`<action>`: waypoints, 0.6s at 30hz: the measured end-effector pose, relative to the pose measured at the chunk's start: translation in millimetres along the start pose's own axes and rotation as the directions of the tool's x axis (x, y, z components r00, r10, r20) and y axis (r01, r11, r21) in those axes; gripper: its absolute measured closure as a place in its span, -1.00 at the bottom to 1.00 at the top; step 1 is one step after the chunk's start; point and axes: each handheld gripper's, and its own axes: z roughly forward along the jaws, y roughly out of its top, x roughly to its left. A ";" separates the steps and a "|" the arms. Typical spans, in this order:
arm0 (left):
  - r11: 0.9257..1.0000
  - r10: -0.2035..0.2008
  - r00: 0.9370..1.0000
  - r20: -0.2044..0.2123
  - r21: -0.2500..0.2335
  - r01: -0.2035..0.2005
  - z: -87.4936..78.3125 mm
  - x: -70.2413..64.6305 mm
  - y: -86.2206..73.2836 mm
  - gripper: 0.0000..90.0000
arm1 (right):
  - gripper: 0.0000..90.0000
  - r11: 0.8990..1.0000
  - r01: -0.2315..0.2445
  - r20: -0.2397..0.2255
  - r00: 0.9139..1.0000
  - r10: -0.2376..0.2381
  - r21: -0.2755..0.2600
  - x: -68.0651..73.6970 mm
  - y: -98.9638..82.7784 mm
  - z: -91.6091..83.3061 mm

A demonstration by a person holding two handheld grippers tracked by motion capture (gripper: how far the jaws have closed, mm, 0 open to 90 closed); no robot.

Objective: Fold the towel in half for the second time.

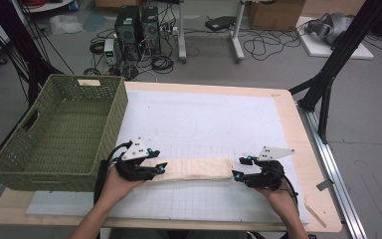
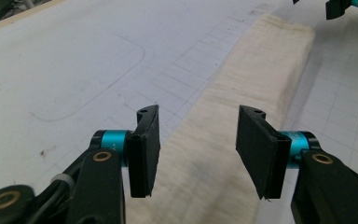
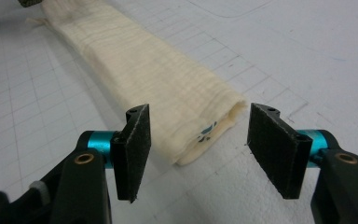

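Observation:
A cream cloth [image 1: 194, 168] lies folded into a long narrow strip on the white gridded mat [image 1: 204, 124]. My left gripper [image 1: 162, 168] stands open at the strip's left end, and in the left gripper view the cloth [image 2: 242, 107] runs away between the spread jaws [image 2: 196, 144]. My right gripper [image 1: 236, 169] is open just off the strip's right end. In the right gripper view the folded end [image 3: 205, 126] of the cloth sits between and slightly beyond the jaws [image 3: 196, 144], with a bit of teal print showing in the fold.
A green woven basket [image 1: 59, 130] stands on the table's left side, close to my left hand. The wooden table's edge [image 1: 298, 129] frames the mat. Beyond the table are computer towers [image 1: 138, 27], cables and black stand legs [image 1: 328, 74] on the floor.

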 end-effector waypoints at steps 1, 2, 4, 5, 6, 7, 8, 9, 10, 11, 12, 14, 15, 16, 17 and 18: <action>1.000 0.005 1.000 0.004 0.003 -0.005 1.5 -0.3 2.5 0.08 | -0.16 1.000 0.000 0.004 1.000 0.000 -0.002 -0.5 -0.7 -0.8; 1.000 0.017 1.000 0.013 0.009 -0.017 3.1 -0.6 4.7 0.07 | -0.16 1.000 -0.002 0.005 1.000 0.002 -0.006 -1.0 -1.4 -1.4; 0.999 0.033 0.999 0.021 0.015 -0.034 6.2 -2.1 8.2 0.06 | -0.16 1.000 -0.008 0.001 1.000 0.008 -0.010 -1.8 -2.1 -2.6; 0.999 0.042 0.999 0.027 0.018 -0.042 7.6 -2.4 9.6 0.05 | -0.16 1.000 -0.010 0.002 1.000 0.010 -0.013 -2.1 -2.1 -2.7; 0.999 0.048 0.998 0.030 0.021 -0.048 8.9 -2.7 10.9 0.05 | -0.17 1.000 -0.013 0.002 1.000 0.013 -0.012 -2.2 -2.1 -2.8; 0.998 0.049 0.998 0.030 0.023 -0.050 10.0 -3.0 11.8 0.05 | -0.17 1.000 -0.013 0.002 1.000 0.013 -0.012 -2.2 -2.1 -2.7; 0.998 0.051 0.998 0.033 0.026 -0.051 10.8 -3.2 12.5 0.04 | -0.17 1.000 -0.007 0.002 1.000 0.007 -0.013 -2.5 -2.0 -2.2; 0.998 0.049 0.998 0.034 0.025 -0.050 11.9 -3.7 13.0 0.04 | -0.17 1.000 -0.007 -0.001 1.000 0.007 -0.009 -2.1 -2.0 -1.9; 0.998 0.052 0.998 0.035 0.025 -0.053 12.7 -3.5 13.6 0.04 | -0.17 1.000 -0.004 -0.001 1.000 0.004 -0.010 -2.2 -1.9 -1.5; 0.998 0.049 0.998 0.040 0.024 -0.050 13.5 -3.7 14.0 0.04 | -0.17 1.000 -0.003 -0.002 1.000 0.002 -0.010 -2.2 -1.7 -1.0; 0.998 0.054 0.998 0.042 0.027 -0.055 13.9 -3.5 14.6 0.04 | -0.17 1.000 -0.004 -0.002 1.000 0.004 -0.009 -1.9 -1.6 -0.8; 0.998 0.053 0.998 0.044 0.026 -0.054 15.2 -4.1 15.8 0.04 | -0.17 1.000 -0.005 -0.002 1.000 0.005 -0.013 -2.8 -1.2 -0.5; 0.998 0.056 0.997 0.048 0.026 -0.057 15.6 -4.0 16.4 0.04 | -0.17 1.000 -0.006 -0.003 1.000 0.006 -0.016 -3.2 -0.9 -0.5; 0.998 0.060 0.997 0.052 0.028 -0.061 16.8 -3.8 17.1 0.04 | -0.18 1.000 -0.005 -0.001 1.000 0.005 -0.019 -3.9 -0.4 -0.6; 0.998 0.056 0.997 0.055 0.028 -0.057 17.9 -4.0 17.4 0.04 | -0.18 1.000 -0.008 -0.003 1.000 0.007 -0.024 -4.0 0.1 -0.7; 0.998 0.058 0.996 0.063 0.028 -0.060 19.3 -3.5 18.0 0.03 | -0.18 1.000 -0.009 -0.003 1.000 0.009 -0.028 -4.3 0.6 -0.6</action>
